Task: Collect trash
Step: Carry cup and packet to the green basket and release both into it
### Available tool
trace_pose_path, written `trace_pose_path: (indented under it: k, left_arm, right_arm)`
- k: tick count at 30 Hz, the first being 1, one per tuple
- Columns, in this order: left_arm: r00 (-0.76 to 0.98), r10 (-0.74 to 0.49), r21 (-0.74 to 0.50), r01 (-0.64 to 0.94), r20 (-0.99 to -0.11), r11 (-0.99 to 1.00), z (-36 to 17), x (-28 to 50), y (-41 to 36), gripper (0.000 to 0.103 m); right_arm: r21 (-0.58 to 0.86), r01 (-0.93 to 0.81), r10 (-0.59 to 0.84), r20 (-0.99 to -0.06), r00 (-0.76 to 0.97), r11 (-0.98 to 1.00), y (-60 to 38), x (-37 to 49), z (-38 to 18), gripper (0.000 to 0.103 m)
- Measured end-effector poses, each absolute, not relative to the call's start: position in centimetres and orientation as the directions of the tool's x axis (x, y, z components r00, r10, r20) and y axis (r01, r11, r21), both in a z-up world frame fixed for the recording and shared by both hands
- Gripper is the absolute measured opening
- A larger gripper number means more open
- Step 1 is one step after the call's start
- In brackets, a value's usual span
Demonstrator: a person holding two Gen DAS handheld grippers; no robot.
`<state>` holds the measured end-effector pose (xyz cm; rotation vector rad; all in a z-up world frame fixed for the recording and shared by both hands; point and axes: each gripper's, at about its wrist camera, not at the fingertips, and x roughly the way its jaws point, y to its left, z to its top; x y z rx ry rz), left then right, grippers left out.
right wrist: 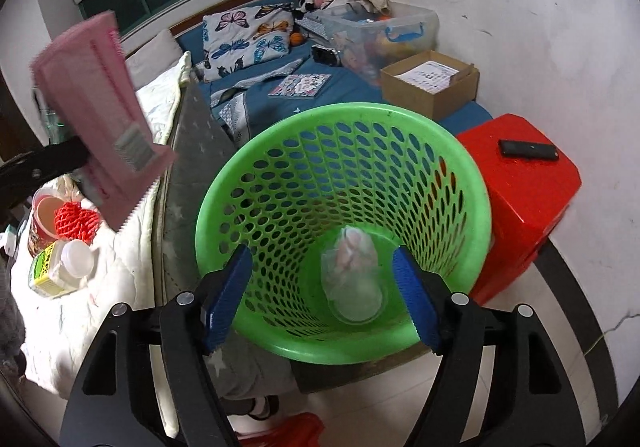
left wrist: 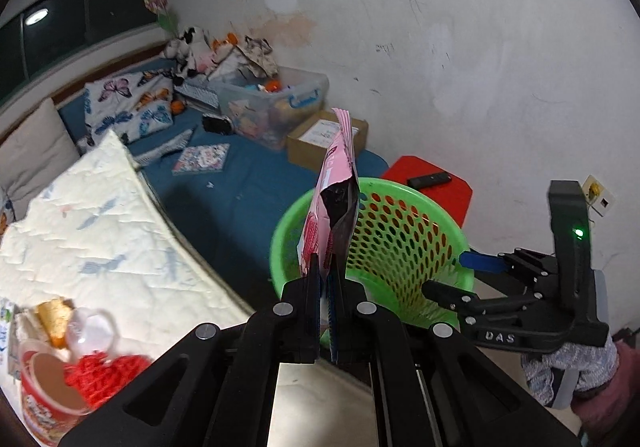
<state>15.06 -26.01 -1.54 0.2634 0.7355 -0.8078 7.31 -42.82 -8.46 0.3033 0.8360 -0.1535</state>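
while the pink wrapper (left wrist: pixel 332 203) sits pinched between your left gripper (left wrist: pixel 324 287) jaws, held upright by its bottom edge, you are mid-carry: from the right wrist view the wrapper hangs over the bed edge, left of the green bin (right wrist: pixel 452 183) and not yet over its mouth.

start at the far left. on the white quilt (left wrist: pixel 100 227) lies the trash yet to be gathered: a red cup (left wrist: pixel 44 387), a red foam net (left wrist: pixel 104 375), a clear lid (left wrist: pixel 90 329) and, in the right view, a small green-labelled bottle (right wrist: pixel 46 273). these lie close together, some touching.

next comes the wrapper, then the bin. it stands on the floor just beside the bed, with a red stool (right wrist: pixel 520 187) touching or nearly touching its far side. one clear bag or cup (right wrist: pixel 356 279) already lies at the bottom.

your right gripper (right wrist: pixel 328 295) hovers at the bin's near rim with its jaws spread wide and nothing in them; one blue pad looks close to the rim, but contact is unclear.

the step in hand looks like the drop. to do it, bring the left gripper rightward until the wrapper is over the opening, then part the jaws. the wrapper is light and tall, so it may catch on the rim; lower it inside first.
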Motion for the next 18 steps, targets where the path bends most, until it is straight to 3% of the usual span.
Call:
trace_pose_path:
  k: [10, 18]
  left_arm:
    - [0.389, -0.551, -0.085, 0.757, -0.738, 0.648, -4.2, 15.9, -29.7, 0.006]
    - [0.365, -0.551, -0.093, 0.767, -0.751, 0.635, -5.4, 15.6, -30.6, 0.026]
  right_arm:
    - [0.238, 0.282, -0.023, -0.725, 0.688, 0.929, -43.8, 4.8, -7.8, 0.076]
    - [0.249, 0.294, -0.024, -0.725, 0.689, 0.923, -44.2, 3.6, -7.8, 0.077]
